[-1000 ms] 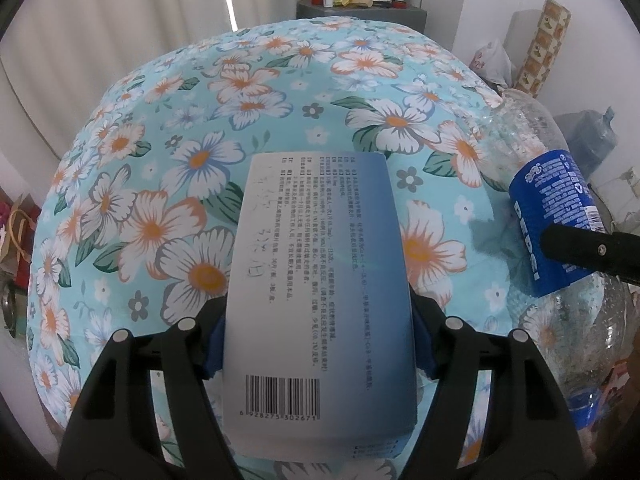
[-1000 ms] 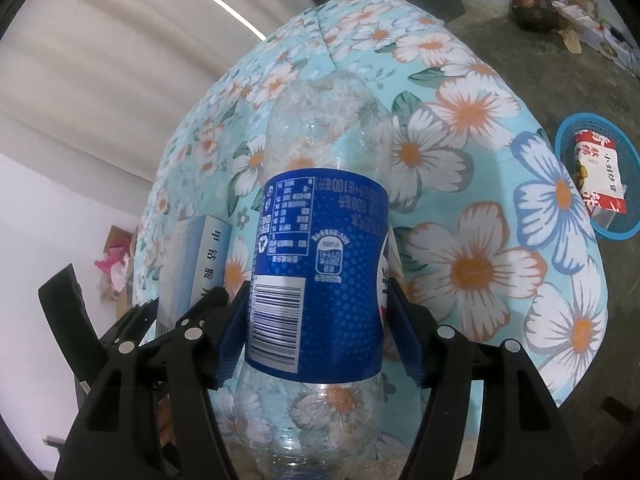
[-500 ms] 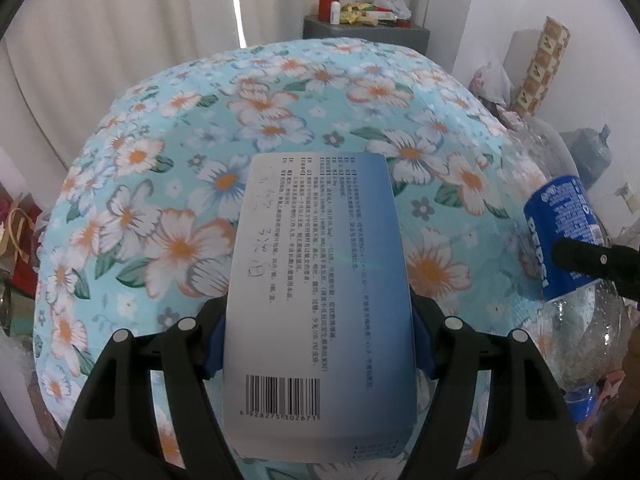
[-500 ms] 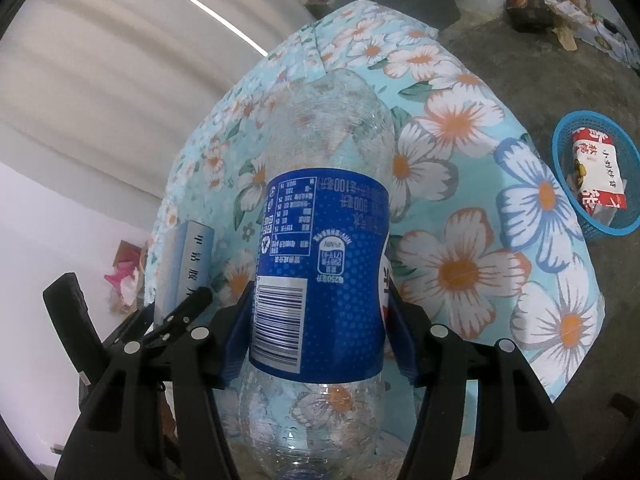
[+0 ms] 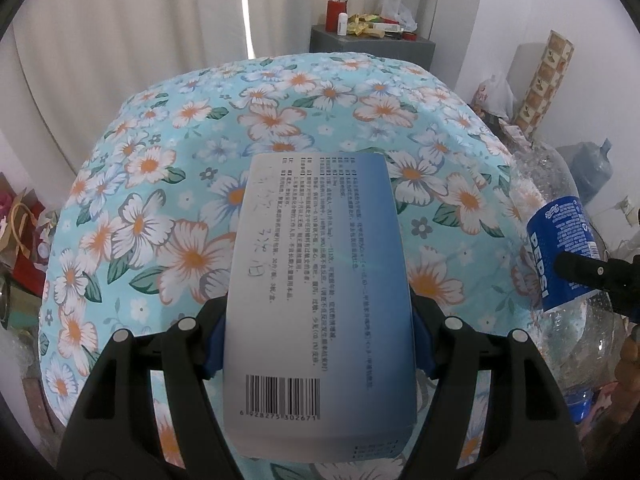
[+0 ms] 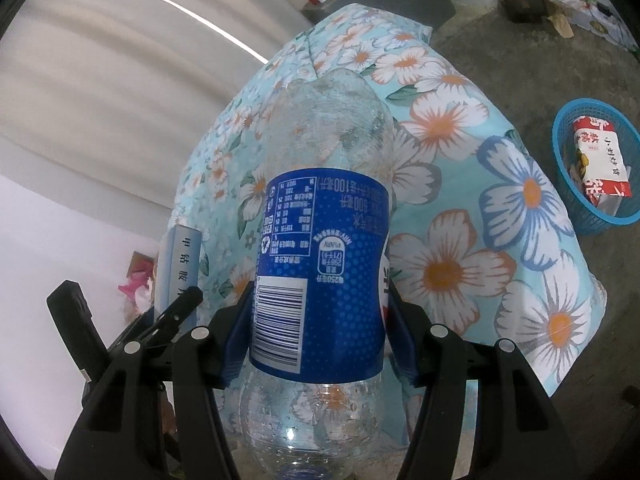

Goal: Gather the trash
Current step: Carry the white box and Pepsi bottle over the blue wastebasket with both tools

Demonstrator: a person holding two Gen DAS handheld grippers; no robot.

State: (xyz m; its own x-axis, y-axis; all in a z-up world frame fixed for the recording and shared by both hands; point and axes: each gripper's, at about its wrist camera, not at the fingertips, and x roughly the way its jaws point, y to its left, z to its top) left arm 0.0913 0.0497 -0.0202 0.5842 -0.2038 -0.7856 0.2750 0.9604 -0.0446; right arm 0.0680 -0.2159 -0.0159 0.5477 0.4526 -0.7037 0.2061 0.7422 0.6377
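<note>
My left gripper [image 5: 316, 344] is shut on a white-and-blue medicine box [image 5: 320, 300] with a barcode, held above the table with the floral cloth [image 5: 180, 208]. My right gripper [image 6: 320, 344] is shut on an empty Pepsi bottle [image 6: 324, 272] with a blue label, base pointing forward, also above the cloth. The bottle shows at the right edge of the left wrist view [image 5: 560, 252]; the box shows at the left of the right wrist view [image 6: 180, 264]. A blue basket [image 6: 596, 168] on the floor at right holds a red-and-white wrapper [image 6: 600, 160].
A grey cabinet [image 5: 372, 48] with a red flask and clutter stands behind the table by the curtain. A roll, bags and a water jug [image 5: 592, 168] stand at the right wall. Bags lie on the floor at left. Concrete floor [image 6: 520, 60] lies right of the table.
Both grippers have lifted and pulled back from the table with their loads; the cloth looks smaller and farther. The basket has come further into the right wrist view.
</note>
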